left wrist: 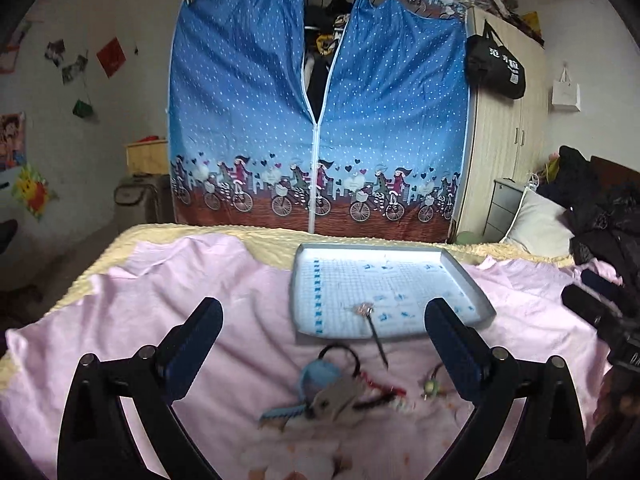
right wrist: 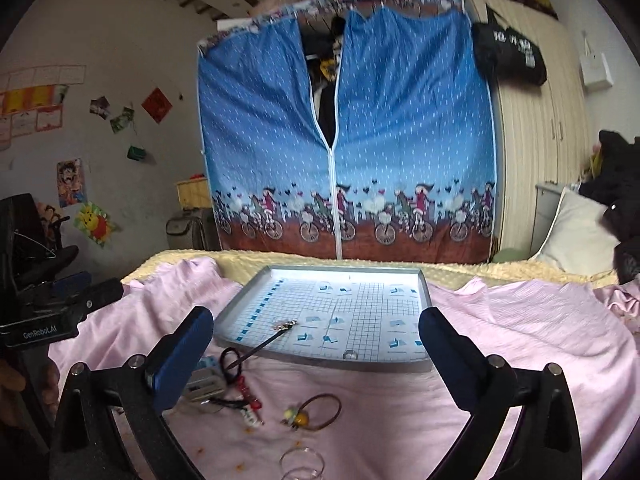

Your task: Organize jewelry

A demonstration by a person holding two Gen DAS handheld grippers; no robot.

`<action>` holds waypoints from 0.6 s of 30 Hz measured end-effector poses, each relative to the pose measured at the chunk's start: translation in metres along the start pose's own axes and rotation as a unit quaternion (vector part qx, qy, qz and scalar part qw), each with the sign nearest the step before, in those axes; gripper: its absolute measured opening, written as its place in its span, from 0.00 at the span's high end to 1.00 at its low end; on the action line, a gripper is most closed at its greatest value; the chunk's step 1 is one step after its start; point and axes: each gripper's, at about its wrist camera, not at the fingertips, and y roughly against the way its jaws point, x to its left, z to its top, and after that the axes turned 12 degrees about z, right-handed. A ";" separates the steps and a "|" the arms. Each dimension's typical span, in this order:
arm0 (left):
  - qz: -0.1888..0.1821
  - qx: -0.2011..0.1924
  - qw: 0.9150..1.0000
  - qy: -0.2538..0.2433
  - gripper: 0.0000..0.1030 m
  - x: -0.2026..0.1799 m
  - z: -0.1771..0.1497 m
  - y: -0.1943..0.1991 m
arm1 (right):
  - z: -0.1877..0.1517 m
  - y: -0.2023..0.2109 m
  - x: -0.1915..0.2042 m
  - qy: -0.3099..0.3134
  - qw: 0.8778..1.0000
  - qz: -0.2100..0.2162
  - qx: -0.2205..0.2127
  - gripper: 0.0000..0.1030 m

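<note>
A flat grey tray (left wrist: pixel 472 284) (right wrist: pixel 240 312) with a blue grid lining lies on the pink sheet. A hair stick with an ornate head (left wrist: pixel 370 318) (right wrist: pixel 276 332) rests half over the tray's near edge. A small ring (right wrist: pixel 351 354) sits inside the tray at its front rim. Loose pieces lie in front: a black hair tie (right wrist: pixel 232 360), red and black beaded cords (left wrist: pixel 380 390) (right wrist: pixel 244 396), a blue and grey clip (left wrist: pixel 320 392), a brown band with a yellow bead (right wrist: pixel 316 412) and a clear bangle (right wrist: pixel 302 462). My left gripper (left wrist: pixel 324 334) and right gripper (right wrist: pixel 316 338) hover open above them, holding nothing.
The pink sheet (right wrist: pixel 520 340) covers a bed with a yellow blanket (left wrist: pixel 200 236) at its far edge. A blue fabric wardrobe (left wrist: pixel 320 120) stands behind, a wooden cupboard (left wrist: pixel 508 136) to its right. A pillow and dark clothes (left wrist: pixel 592 208) lie at right.
</note>
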 end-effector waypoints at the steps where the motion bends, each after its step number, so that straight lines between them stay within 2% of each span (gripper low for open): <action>1: 0.003 -0.001 1.000 -0.005 0.04 0.001 -0.004 0.006 | -0.002 0.006 0.004 0.003 1.000 -0.001 -0.004 0.00; 6: 0.001 0.002 1.000 -0.020 0.04 0.004 -0.029 0.043 | -0.015 0.040 0.025 0.013 1.000 -0.011 -0.023 0.00; 12: 0.005 -0.004 1.000 -0.022 0.04 0.009 -0.046 0.075 | -0.030 0.067 0.038 0.003 1.000 -0.015 -0.026 0.00; 18: 0.010 0.005 1.000 -0.022 0.04 0.011 -0.059 0.090 | -0.041 0.085 0.048 0.001 1.000 -0.026 -0.017 0.00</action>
